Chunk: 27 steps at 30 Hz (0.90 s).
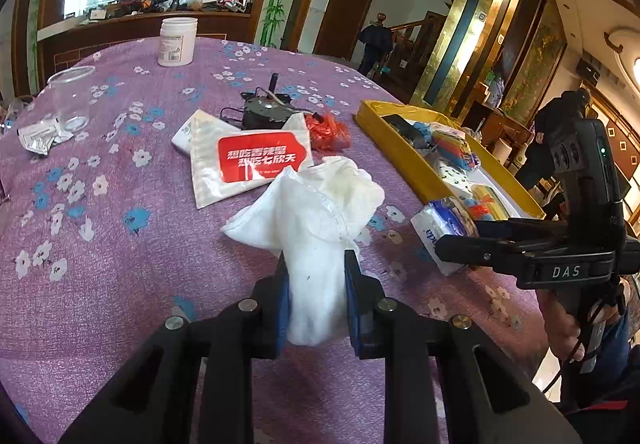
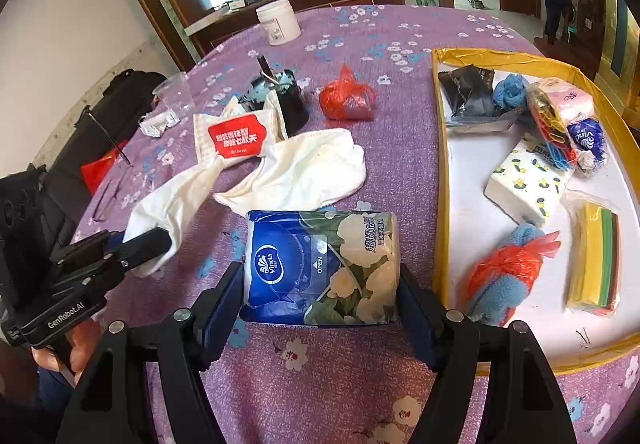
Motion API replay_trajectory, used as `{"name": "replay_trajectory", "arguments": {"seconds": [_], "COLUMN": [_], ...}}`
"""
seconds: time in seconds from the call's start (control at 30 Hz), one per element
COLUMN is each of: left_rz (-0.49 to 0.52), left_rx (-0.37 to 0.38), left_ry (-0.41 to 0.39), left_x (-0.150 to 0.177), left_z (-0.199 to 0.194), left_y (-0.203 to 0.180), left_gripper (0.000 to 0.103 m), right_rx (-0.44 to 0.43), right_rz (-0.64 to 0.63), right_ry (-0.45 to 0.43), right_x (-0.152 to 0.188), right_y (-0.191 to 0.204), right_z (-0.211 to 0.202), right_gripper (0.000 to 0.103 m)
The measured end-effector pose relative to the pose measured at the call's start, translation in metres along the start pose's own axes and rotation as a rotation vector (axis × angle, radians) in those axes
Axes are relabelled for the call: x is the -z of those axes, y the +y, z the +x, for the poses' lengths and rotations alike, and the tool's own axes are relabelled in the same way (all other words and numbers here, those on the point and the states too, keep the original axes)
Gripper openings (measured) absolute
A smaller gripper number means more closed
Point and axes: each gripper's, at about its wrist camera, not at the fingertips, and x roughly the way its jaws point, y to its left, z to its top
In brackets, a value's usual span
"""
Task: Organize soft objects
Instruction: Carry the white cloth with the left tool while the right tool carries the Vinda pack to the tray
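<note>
Across the whole scene spreads a round table (image 2: 360,43) under a purple cloth printed with flowers. On its right side lies a yellow-rimmed tray (image 2: 440,171) with a white floor, holding a spotted tissue pack (image 2: 528,179), a stack of coloured sponges (image 2: 596,256), a blue cloth in red plastic (image 2: 504,276) and a black packet (image 2: 468,87). Near the middle of the table, a white cloth (image 2: 304,167) lies crumpled; one end of it is pinched tight in the left gripper (image 1: 316,280), whose blue pads press into the fabric. Just right of it, beside the tray's left wall, a blue-and-floral tissue pack (image 2: 320,268) sits between the fingers of the right gripper (image 2: 320,308), both pads against its sides. Beyond the cloth are a white wipes packet with a red label (image 2: 236,139), a red plastic bundle (image 2: 348,95) and a small black device (image 2: 280,95). Farther off stand a white jar (image 2: 279,21) and, to the left, a clear plastic cup (image 2: 174,93).
</note>
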Motion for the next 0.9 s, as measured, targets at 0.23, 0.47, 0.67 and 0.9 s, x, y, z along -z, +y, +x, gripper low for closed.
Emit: {"name": "replay_trajectory", "arguments": {"seconds": [0.23,0.47,0.67,0.9], "left_rz": [0.038,0.08,0.131,0.179], "left_rx": [0.013,0.038,0.07,0.12], "left_ry": [-0.001,-0.002,-0.004,0.008], "left_x": [-0.007,-0.017,-0.026,-0.033], "left_z": [-0.001,0.002,0.006,0.014], "left_y": [-0.018,-0.041,-0.067,-0.097], "left_gripper": [0.021,0.021,0.021,0.021], "right_rx": [-0.019,-0.02,-0.012,0.001], "right_rz": [0.014,0.058,0.094,0.148], "right_ry": [-0.051,-0.093,-0.127,-0.166], "right_x": [-0.001,-0.001,-0.002,-0.001], "right_y": [-0.005,-0.021,-0.037,-0.061], "right_z": [-0.02,-0.036,-0.049,-0.064], "right_gripper": [0.077,0.077,0.077,0.077]}}
